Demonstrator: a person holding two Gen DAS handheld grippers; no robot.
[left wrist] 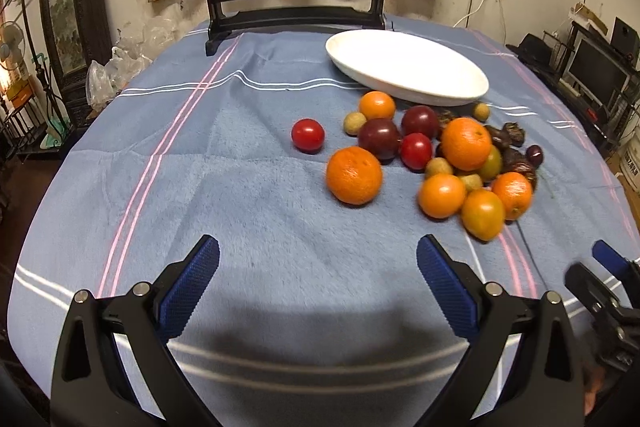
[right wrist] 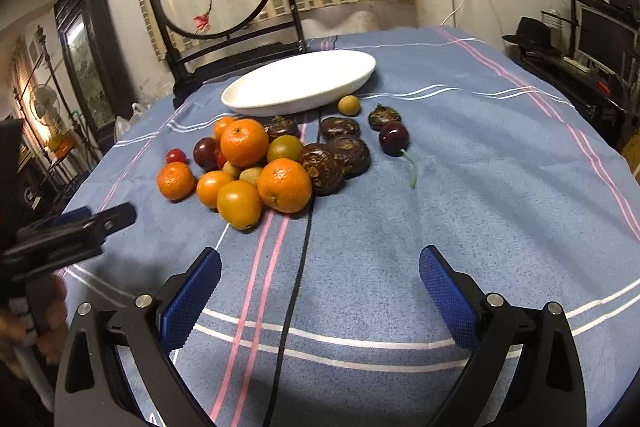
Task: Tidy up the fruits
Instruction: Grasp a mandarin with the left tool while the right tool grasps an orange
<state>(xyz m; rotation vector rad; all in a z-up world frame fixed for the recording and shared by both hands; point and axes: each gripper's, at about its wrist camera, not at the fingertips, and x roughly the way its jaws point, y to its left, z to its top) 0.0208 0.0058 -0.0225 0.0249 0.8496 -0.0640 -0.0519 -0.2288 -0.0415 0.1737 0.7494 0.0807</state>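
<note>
fruit pile (left wrist: 436, 155) – on the blue cloth (left wrist: 240, 187), just in front of the empty white dish (left wrist: 408, 71), ahead and right of the left gripper (left wrist: 318, 259), ahead and left of the right gripper (right wrist: 320, 263). both spread wide, holding nothing. right sits nearer the dark fruits (right wrist: 336, 155) – small ones behind the oranges (right wrist: 284, 185) half hidden.

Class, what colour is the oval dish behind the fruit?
The dish is plain white, with nothing in it; the left wrist view shows it best.
</note>
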